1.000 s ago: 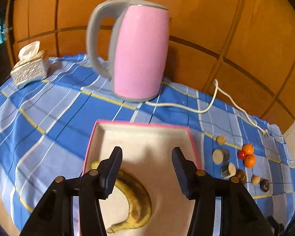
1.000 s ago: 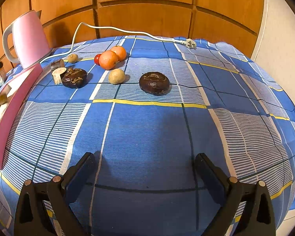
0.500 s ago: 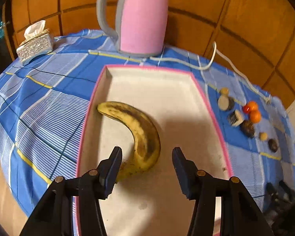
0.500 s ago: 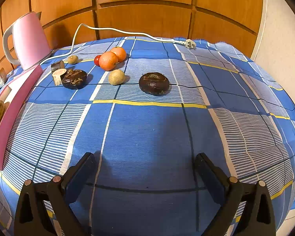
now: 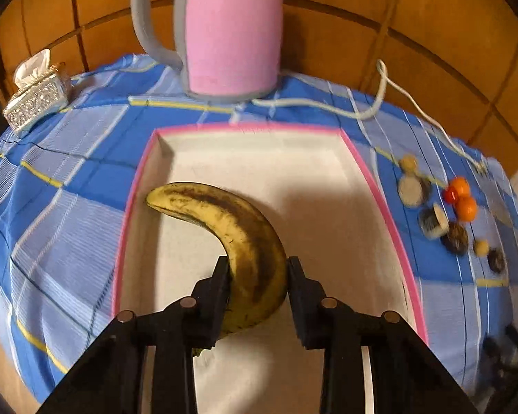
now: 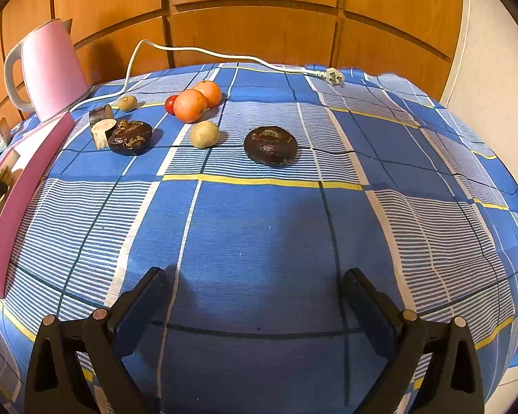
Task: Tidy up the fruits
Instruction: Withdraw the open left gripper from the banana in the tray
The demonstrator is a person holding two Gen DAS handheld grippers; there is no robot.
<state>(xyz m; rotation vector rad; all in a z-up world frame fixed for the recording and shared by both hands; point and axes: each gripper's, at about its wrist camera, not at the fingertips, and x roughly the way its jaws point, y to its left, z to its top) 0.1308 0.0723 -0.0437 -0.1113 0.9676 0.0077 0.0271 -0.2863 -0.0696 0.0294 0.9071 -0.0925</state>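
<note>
Banana (image 5: 245,238) — curved, brown-speckled skin

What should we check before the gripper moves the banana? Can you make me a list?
1. Left gripper closed on the banana: ok, its jaws have just been closing and both pads press its sides.
2. Grip spot: not ok, it is near one end, so the banana may swing.
3. Banana free of the pink tray wall: cannot tell, its tip lies close to the wall.
4. Right gripper out of the way: ok, open over bare cloth.
5. Oranges not in the tray: ok.
</note>
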